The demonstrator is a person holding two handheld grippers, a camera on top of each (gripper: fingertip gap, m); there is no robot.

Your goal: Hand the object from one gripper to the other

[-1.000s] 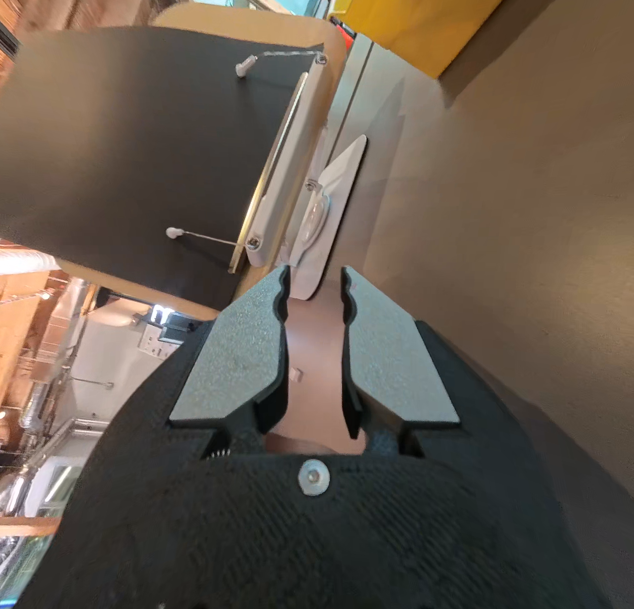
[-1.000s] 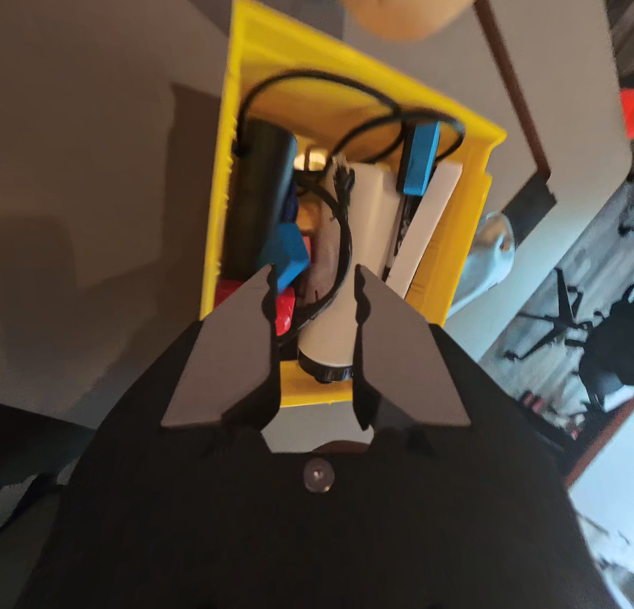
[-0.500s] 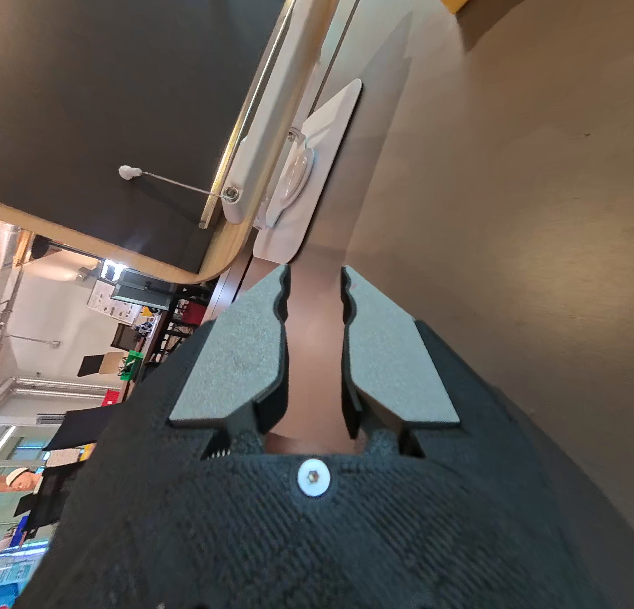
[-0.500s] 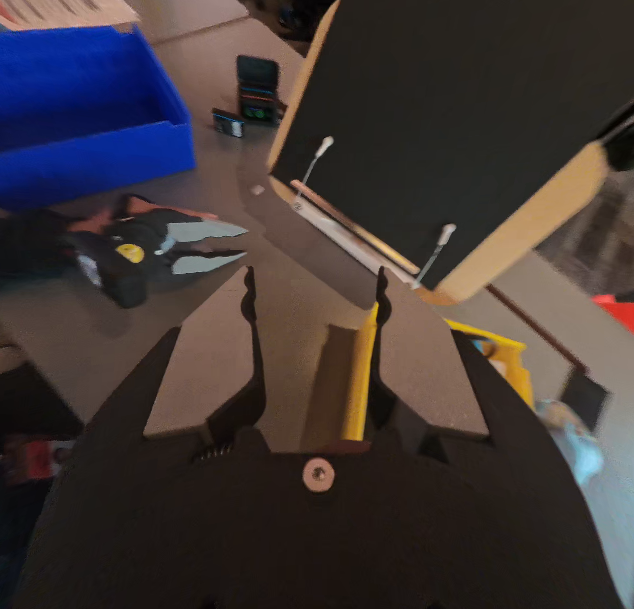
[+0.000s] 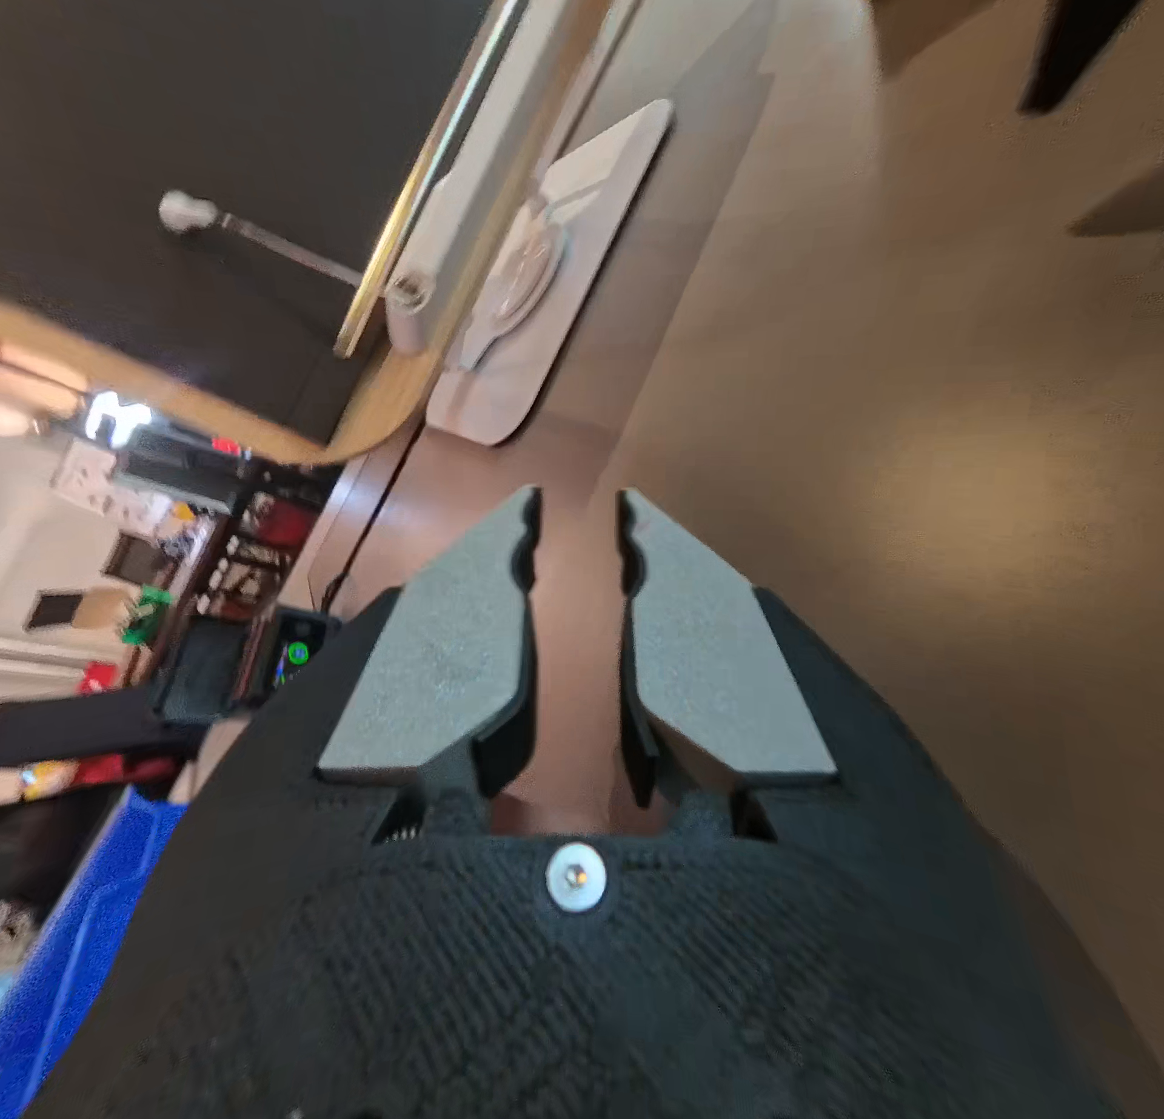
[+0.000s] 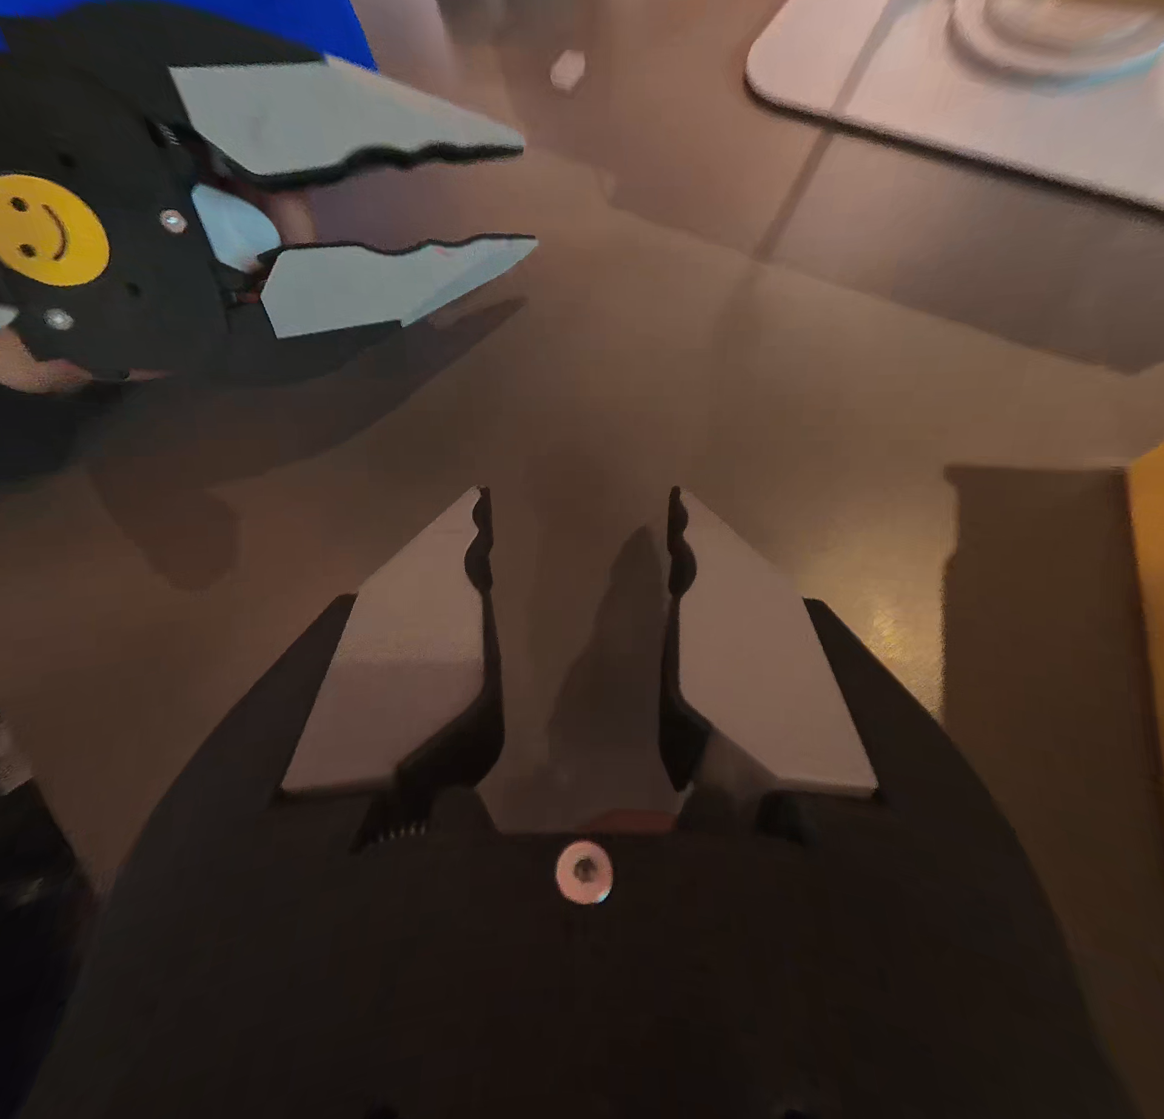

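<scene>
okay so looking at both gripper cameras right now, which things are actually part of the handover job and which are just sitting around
Part of the job:
- left gripper, open and empty
- right gripper, open and empty
- No object to hand over shows in either view.

Just lying about:
- white base plate
- black board
- blue bin
- small white scrap
- brown table

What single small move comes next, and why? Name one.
Probably swing the right gripper toward the yellow bin at its right edge to pick something. Both it and the left gripper are open and empty over the bare brown tabletop, so nothing can be handed over yet.
</scene>
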